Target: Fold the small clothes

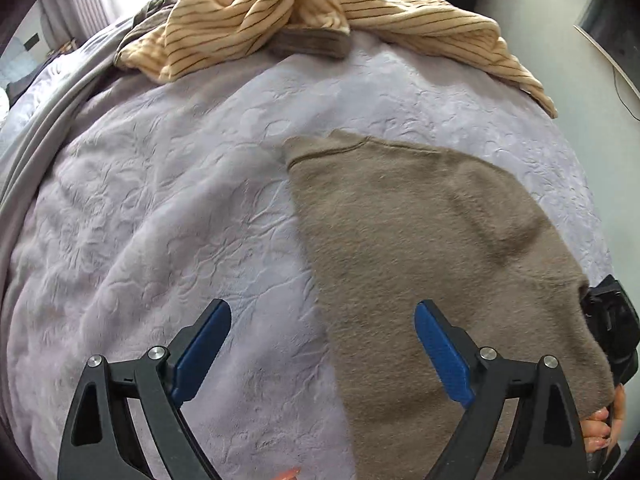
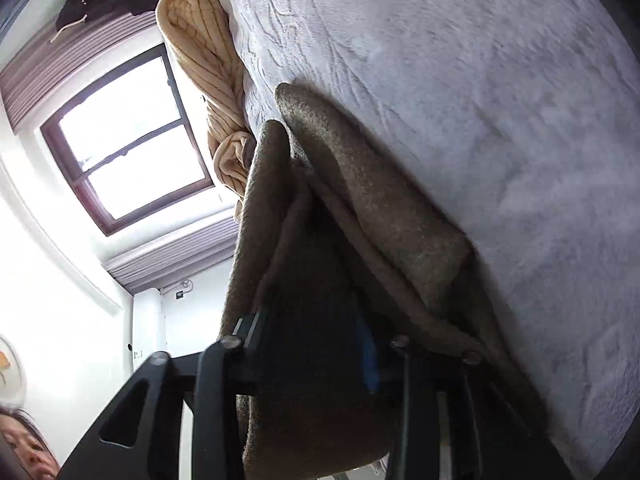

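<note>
Left wrist view showed the lavender bedspread (image 1: 160, 200) carrying your brown sweater (image 1: 400, 240) flat toward its right edge, soft, fuzzy and limp, best pinched at a hem corner. Your left gripper (image 1: 322, 320) hung spread wide and empty above it; whether your right gripper (image 2: 316, 332) pinched the sweater's fold I could not tell.

Bed cover (image 1: 168, 208) bare across the near-left expanse: open passage. Taupe garment (image 1: 420, 240) fills the near-right part up to the bed's right edge. Striped cloth pile (image 1: 280, 16) blocks the far edge, corner to corner.
</note>
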A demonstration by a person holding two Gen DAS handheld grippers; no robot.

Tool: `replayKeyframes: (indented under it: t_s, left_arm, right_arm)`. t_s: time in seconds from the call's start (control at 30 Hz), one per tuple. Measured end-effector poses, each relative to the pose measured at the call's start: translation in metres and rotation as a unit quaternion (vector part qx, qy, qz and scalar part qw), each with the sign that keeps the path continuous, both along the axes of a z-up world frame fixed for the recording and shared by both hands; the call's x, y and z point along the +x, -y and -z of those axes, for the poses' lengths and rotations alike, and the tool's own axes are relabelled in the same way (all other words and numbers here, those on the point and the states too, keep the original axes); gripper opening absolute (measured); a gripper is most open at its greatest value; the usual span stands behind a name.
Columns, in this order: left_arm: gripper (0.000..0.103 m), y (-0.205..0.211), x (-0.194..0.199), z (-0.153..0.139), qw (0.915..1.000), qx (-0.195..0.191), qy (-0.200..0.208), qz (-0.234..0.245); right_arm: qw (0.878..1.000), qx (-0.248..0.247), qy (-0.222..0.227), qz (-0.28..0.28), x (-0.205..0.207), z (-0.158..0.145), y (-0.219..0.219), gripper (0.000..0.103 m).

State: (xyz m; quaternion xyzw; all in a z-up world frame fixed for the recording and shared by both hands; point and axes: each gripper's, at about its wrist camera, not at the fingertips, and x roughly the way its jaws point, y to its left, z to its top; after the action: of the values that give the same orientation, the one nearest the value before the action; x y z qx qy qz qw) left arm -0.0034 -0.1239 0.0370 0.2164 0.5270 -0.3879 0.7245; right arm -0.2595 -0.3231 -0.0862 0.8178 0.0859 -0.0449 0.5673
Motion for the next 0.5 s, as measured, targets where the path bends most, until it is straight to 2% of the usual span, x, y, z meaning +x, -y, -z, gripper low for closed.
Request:
replayKeyframes:
  t_s: [0.03,0.1,0.13,0.23,0.33,0.37,0.4,0.43,0.47,0.5]
  left_arm:
    - [0.094,-0.003,0.001,0.003,1.0,0.003,-0.004,-0.005]
    - [0.094,-0.01,0.006,0.01,0.9997,0.007,-0.014,-0.019]
    - [0.094,-0.008,0.008,0.014,0.9995,0.01,-0.02,-0.023]
    - [0.094,-0.009,0.015,0.029,0.9981,0.024,-0.045,-0.034]
    - [0.094,-0.009,0.021,0.039,0.9971,0.032,-0.054,-0.045]
    - [0.094,-0.009,0.021,0.04,0.9971,0.032,-0.049,-0.048]
    - [0.094,-0.008,0.021,0.04,0.9974,0.029,-0.041,-0.051]
    - [0.094,-0.007,0.019,0.04,0.9979,0.023,-0.035,-0.049]
    - [0.094,-0.006,0.018,0.038,0.9981,0.021,-0.031,-0.049]
    - [0.094,-0.004,0.016,0.035,0.9983,0.018,-0.026,-0.048]
  right_arm:
    - [1.0,0.001,0.009,0.004,-0.001,-0.001,0.001,0.054]
    - [0.999,0.004,0.036,0.018,-0.013,-0.004,0.005,0.075]
    - [0.999,0.001,0.037,0.018,-0.012,-0.007,0.008,0.077]
    - [0.998,-0.039,-0.012,-0.051,0.009,-0.018,0.02,0.079]
    - [0.984,-0.1,-0.07,-0.13,0.038,-0.036,0.033,0.077]
    - [0.974,-0.127,-0.099,-0.161,0.047,-0.042,0.03,0.071]
    - [0.96,-0.157,-0.132,-0.189,0.058,-0.049,0.03,0.054]
    - [0.94,-0.195,-0.173,-0.218,0.073,-0.06,0.032,0.04]
    - [0.916,-0.236,-0.21,-0.248,0.086,-0.069,0.032,0.015]
    - [0.896,-0.277,-0.228,-0.261,0.093,-0.078,0.029,0.015]
